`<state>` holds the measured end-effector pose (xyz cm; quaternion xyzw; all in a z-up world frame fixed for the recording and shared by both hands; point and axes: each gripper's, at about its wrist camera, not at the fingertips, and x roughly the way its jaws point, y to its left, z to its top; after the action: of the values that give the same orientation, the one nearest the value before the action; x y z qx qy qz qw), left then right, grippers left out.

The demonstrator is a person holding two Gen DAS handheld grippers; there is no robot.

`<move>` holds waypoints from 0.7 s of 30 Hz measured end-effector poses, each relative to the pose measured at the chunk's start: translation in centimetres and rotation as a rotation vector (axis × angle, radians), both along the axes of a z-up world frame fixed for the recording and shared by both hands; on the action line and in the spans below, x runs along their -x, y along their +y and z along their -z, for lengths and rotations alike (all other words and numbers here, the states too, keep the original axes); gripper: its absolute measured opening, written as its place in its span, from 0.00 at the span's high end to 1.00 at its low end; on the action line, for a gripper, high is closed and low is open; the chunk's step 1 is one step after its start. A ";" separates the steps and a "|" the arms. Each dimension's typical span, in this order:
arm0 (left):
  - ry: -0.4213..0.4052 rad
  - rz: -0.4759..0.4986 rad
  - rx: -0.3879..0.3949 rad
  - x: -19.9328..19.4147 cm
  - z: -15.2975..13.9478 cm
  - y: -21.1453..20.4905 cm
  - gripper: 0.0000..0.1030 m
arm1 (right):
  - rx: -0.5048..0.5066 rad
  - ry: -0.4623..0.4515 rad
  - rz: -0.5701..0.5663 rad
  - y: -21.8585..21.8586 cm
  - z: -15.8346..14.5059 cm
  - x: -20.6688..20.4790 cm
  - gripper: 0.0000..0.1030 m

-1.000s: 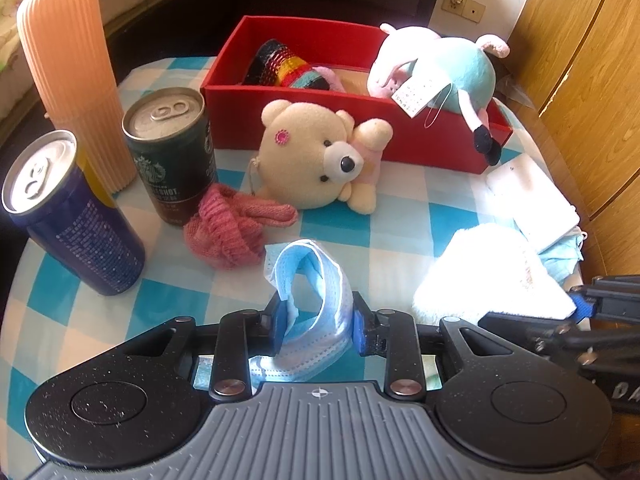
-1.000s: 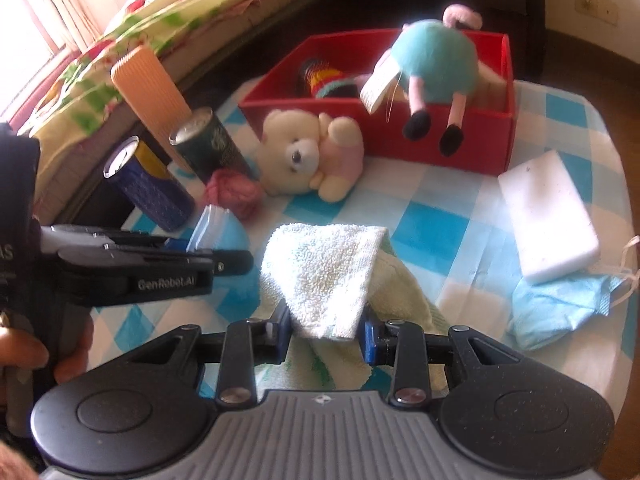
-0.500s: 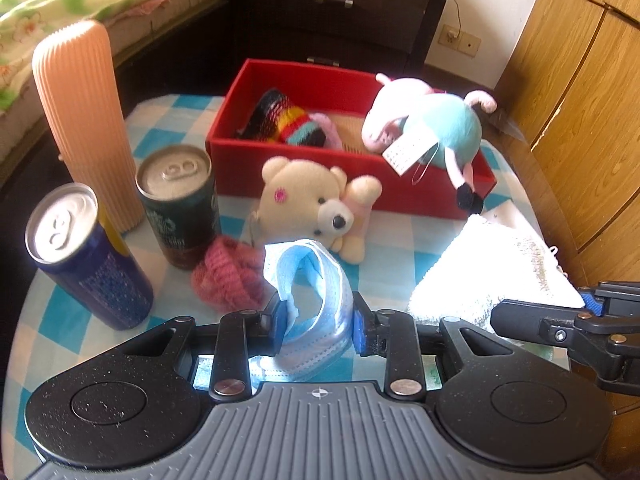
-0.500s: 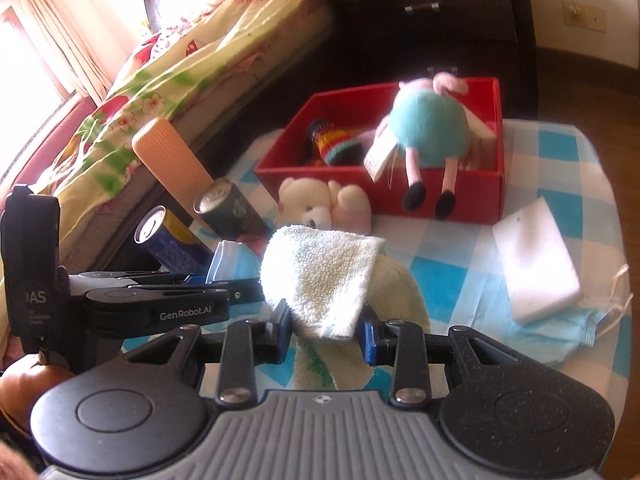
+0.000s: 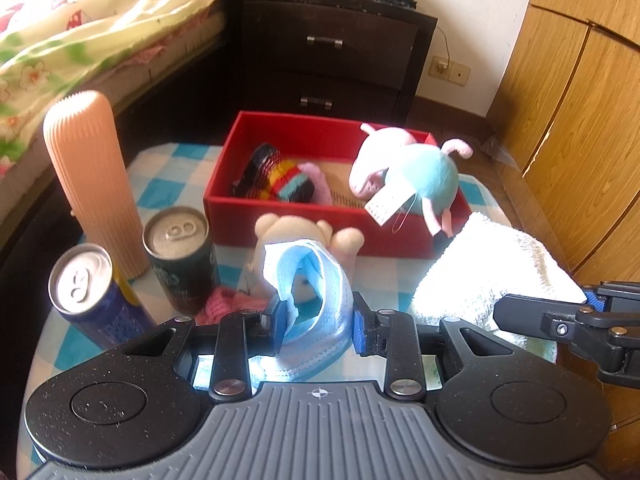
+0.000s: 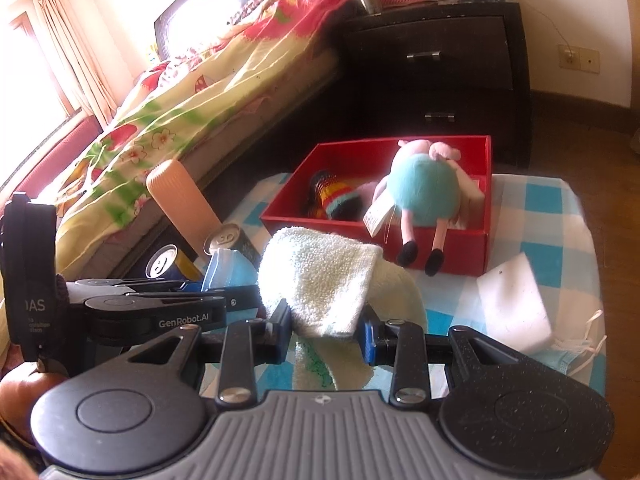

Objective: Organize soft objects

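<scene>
My left gripper (image 5: pixel 318 326) is shut on a blue face mask (image 5: pixel 316 284) and holds it above the checked table. My right gripper (image 6: pixel 324 330) is shut on a white towel (image 6: pixel 320 276), also lifted; the towel shows in the left wrist view (image 5: pixel 488 272). A red box (image 5: pixel 256 184) at the back holds a striped knit item (image 5: pixel 276 176) and a pig plush (image 5: pixel 412 176) leaning on its front wall. A cream teddy bear (image 5: pixel 288 228) lies in front of the box, partly hidden by the mask. A pink knit piece (image 5: pixel 224 300) lies by the cans.
Two drink cans (image 5: pixel 180 256) (image 5: pixel 88 296) and a ribbed peach bottle (image 5: pixel 92 180) stand at the left. A white sponge block (image 6: pixel 516 304) and a second blue mask (image 6: pixel 568 356) lie at the right. A bed and a dark nightstand (image 5: pixel 332 56) are behind the table.
Both grippers have risen and pulled back from the table with the mask and the towel still held. The box and plush toys look farther away and lower in view.
</scene>
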<state>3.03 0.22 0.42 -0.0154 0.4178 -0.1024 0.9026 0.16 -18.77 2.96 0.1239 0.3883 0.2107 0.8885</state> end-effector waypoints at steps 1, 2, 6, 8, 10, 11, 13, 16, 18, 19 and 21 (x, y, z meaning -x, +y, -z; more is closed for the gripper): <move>-0.007 0.001 -0.004 0.0 -0.2 -0.1 0.69 | -0.001 -0.003 0.002 0.0 -0.1 0.0 0.89; -0.016 0.002 -0.010 0.0 -0.3 -0.2 0.69 | -0.002 -0.007 0.003 -0.1 -0.1 0.0 0.89; -0.040 0.003 -0.021 0.2 -0.8 -0.5 0.68 | -0.004 -0.024 0.007 -0.2 -0.5 0.2 0.89; -0.049 0.003 -0.028 0.2 -0.9 -0.6 0.68 | -0.004 -0.031 0.009 -0.3 -0.7 0.3 0.89; -0.057 0.005 -0.035 0.2 -1.1 -0.7 0.68 | -0.006 -0.037 0.011 -0.3 -0.8 0.4 0.89; -0.061 0.005 -0.038 0.2 -1.1 -0.7 0.68 | -0.007 -0.038 0.010 -0.3 -0.8 0.4 0.89; -0.071 0.007 -0.043 0.3 -1.3 -0.8 0.68 | -0.007 -0.042 0.012 -0.3 -0.9 0.4 0.89; -0.087 0.010 -0.055 0.4 -1.6 -1.1 0.67 | -0.008 -0.046 0.013 -0.3 -0.9 0.5 0.89; -0.097 0.012 -0.065 0.5 -1.7 -1.2 0.67 | -0.010 -0.049 0.014 -0.3 -1.0 0.6 0.89; -0.101 0.013 -0.068 0.5 -1.7 -1.3 0.67 | -0.011 -0.050 0.014 -0.4 -1.0 0.5 0.89; -0.107 0.014 -0.072 0.5 -1.8 -1.3 0.67 | -0.015 -0.052 0.017 -0.4 -1.0 0.6 0.89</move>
<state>2.57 -1.12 2.27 0.0255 0.3723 -0.0946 0.9229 -0.42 -19.16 4.00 0.1280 0.3625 0.2093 0.8991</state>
